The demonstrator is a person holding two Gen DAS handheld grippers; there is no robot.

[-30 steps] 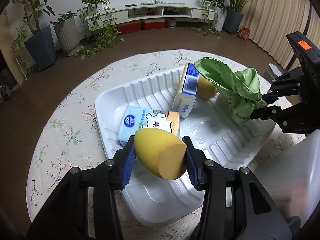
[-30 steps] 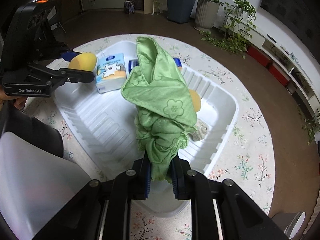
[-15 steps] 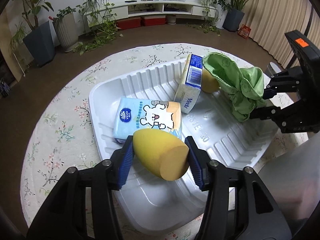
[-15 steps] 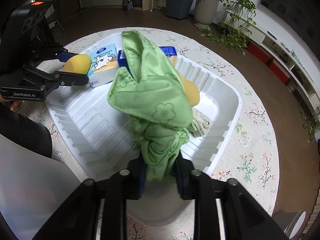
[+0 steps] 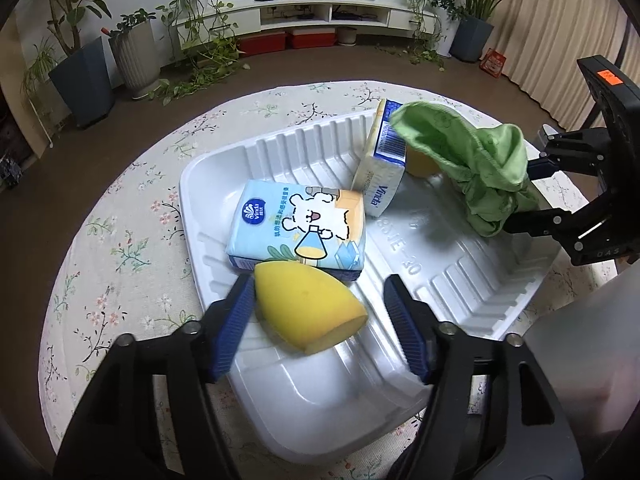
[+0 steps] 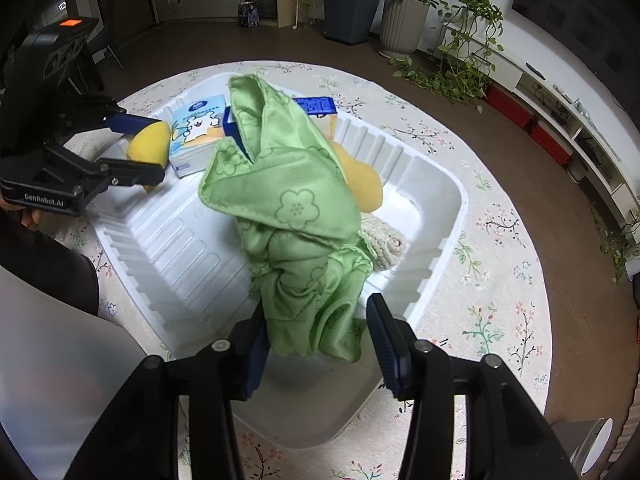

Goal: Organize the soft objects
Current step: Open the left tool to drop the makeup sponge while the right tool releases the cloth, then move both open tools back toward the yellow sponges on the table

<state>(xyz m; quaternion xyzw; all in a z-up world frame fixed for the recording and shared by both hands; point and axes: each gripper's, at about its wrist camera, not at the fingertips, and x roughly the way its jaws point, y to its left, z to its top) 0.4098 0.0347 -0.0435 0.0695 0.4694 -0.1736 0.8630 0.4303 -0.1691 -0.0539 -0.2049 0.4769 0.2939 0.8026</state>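
A white ribbed tray [image 5: 472, 280] [image 6: 168, 248] sits on a round floral table. My left gripper [image 5: 320, 320] is open; a yellow egg-shaped sponge [image 5: 308, 308] [image 6: 150, 144] lies between its fingers, touching only the left one, in the tray's near corner. My right gripper [image 6: 316, 340] [image 5: 532, 196] is open around a bunched green cloth [image 6: 288, 208] [image 5: 480, 164] that stands in the tray. A light blue tissue pack [image 5: 300, 232] [image 6: 198, 128], a blue-and-white tissue pack [image 5: 382, 168] on edge, a second yellow sponge [image 6: 364, 184] and a cream knitted piece [image 6: 384, 240] lie in the tray.
The floral tablecloth [image 5: 120, 240] surrounds the tray. A white translucent container [image 5: 592, 360] [image 6: 48, 360] stands at the table's near edge between the grippers. Potted plants [image 5: 132, 52] and a low TV shelf [image 5: 320, 12] are beyond the table.
Both grippers have opened. The left one has let go of the yellow sponge in the tray's near corner. The right one has released the green cloth into the tray.
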